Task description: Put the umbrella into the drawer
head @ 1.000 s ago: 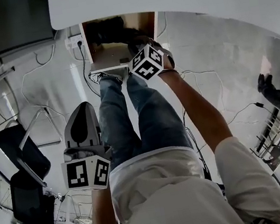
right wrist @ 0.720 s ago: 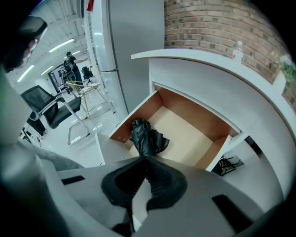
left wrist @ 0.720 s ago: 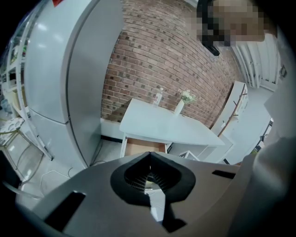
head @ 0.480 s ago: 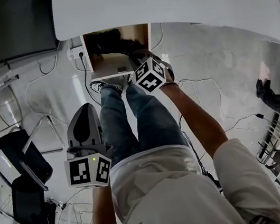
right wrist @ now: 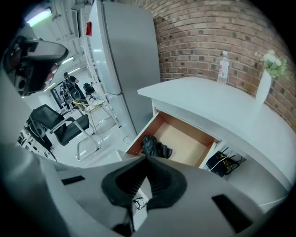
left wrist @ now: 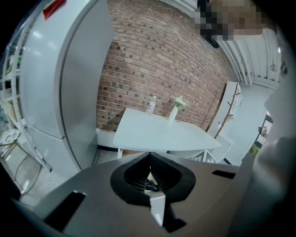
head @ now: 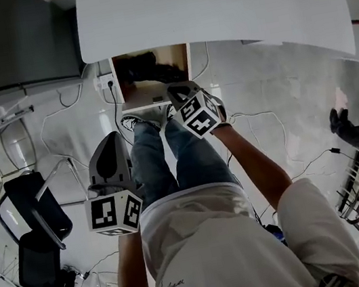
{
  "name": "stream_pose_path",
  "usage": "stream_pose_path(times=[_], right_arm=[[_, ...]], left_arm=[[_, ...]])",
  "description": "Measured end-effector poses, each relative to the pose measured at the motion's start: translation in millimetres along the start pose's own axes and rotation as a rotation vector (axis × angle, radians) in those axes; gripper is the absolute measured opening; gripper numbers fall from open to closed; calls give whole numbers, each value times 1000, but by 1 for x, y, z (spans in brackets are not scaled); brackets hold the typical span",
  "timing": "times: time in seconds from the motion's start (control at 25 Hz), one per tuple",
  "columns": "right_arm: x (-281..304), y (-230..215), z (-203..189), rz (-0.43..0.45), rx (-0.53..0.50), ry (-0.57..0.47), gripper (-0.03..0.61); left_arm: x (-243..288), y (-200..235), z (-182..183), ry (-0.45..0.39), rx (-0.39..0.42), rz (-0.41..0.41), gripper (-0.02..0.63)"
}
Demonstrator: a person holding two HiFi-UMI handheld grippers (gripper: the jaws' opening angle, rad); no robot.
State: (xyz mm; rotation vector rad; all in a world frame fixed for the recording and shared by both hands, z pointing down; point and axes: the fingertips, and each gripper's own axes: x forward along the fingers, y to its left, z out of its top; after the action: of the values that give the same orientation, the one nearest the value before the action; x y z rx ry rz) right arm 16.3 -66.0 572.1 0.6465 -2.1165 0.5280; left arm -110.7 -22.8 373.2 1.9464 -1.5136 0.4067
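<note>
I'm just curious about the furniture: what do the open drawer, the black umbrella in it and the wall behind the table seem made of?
Drawer: likely wood or wood-look board, matte, tan bottom, reddish-brown sides. Umbrella: thin black fabric, judging by its crumpled soft folds. Wall: bare brick, rough reddish courses with pale mortar lines.

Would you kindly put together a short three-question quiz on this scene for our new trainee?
1. True or false: the black umbrella lies inside the open drawer.
2. What stands on the white table? A) a bottle and a vase of flowers; B) a laptop; C) a stack of plates.
3. Fill in the gap: the right gripper has its jaws ___, with nothing between them.
Key: 1 true; 2 A; 3 shut.
</note>
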Motion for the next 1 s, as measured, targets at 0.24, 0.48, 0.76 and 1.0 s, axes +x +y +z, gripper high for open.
stream_pose_path(times=[0.24, 0.48, 0.76, 1.0], right_arm=[[-32, 3, 16, 7, -13, -44, 17], [-59, 8, 31, 18, -11, -84, 17], [-87, 11, 45, 25, -14, -126, 17], [-117, 14, 60, 27, -15, -173, 17]], left_arm=[[-5, -10, 8, -11, 7, 0, 15], [-14, -17, 10, -16, 14, 1, 15], [-22, -26, 21, -45, 26, 5, 15], [-30, -35, 28, -68, 29, 5, 15]])
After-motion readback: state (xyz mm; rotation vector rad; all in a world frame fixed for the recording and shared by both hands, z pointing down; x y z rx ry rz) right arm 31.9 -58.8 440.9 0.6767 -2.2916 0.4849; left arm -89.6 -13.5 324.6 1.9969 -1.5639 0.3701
